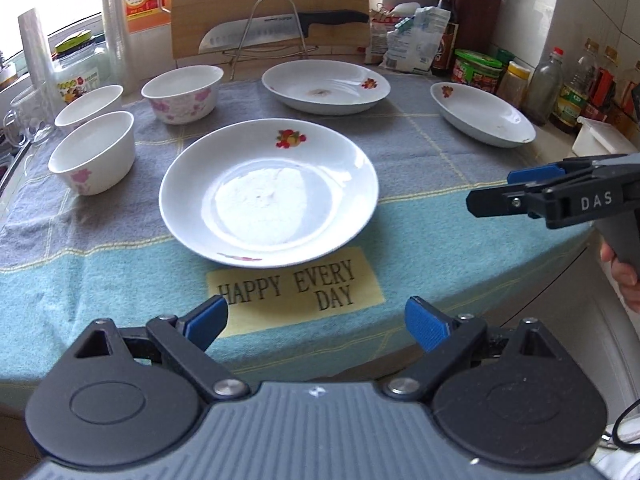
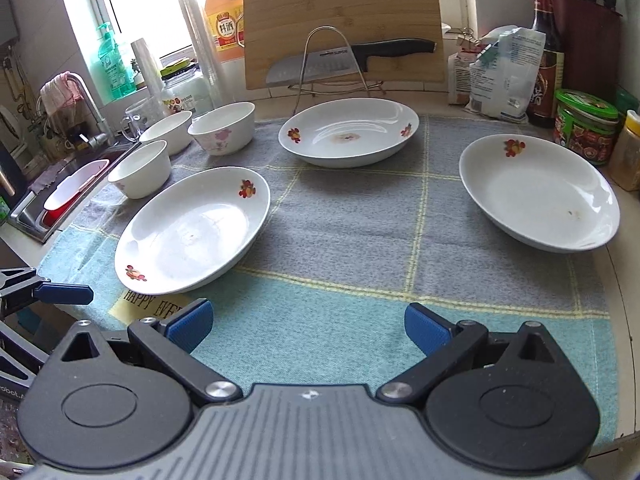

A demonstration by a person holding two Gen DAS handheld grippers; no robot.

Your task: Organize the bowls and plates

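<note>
Left gripper (image 1: 316, 320) jaws wide apart, nothing between, hovers over towel (image 1: 120, 292) edge just before near plate (image 1: 268, 192). Right gripper (image 2: 306, 324) jaws also apart, empty, over bare towel between near plate and right plate (image 2: 536, 196). Back plate (image 2: 348, 132) stands before knife rack (image 2: 332, 64), has maybe small stain in middle. Three bowls (image 1: 94, 152) (image 1: 182, 94) (image 1: 90, 104) grouped at left, near sink (image 2: 60, 200).

cloth: blue-grey checked towel (image 2: 352, 216) spread over the worktop, printed "HAPPY EVERY DAY"
back: bamboo cutting board (image 2: 344, 20) upright, knife (image 2: 352, 58) on wire rack (image 2: 332, 64)
right: sauce bottle (image 2: 546, 48), green-lidded jar (image 2: 586, 126)
left: sink faucet (image 2: 86, 108)
</note>
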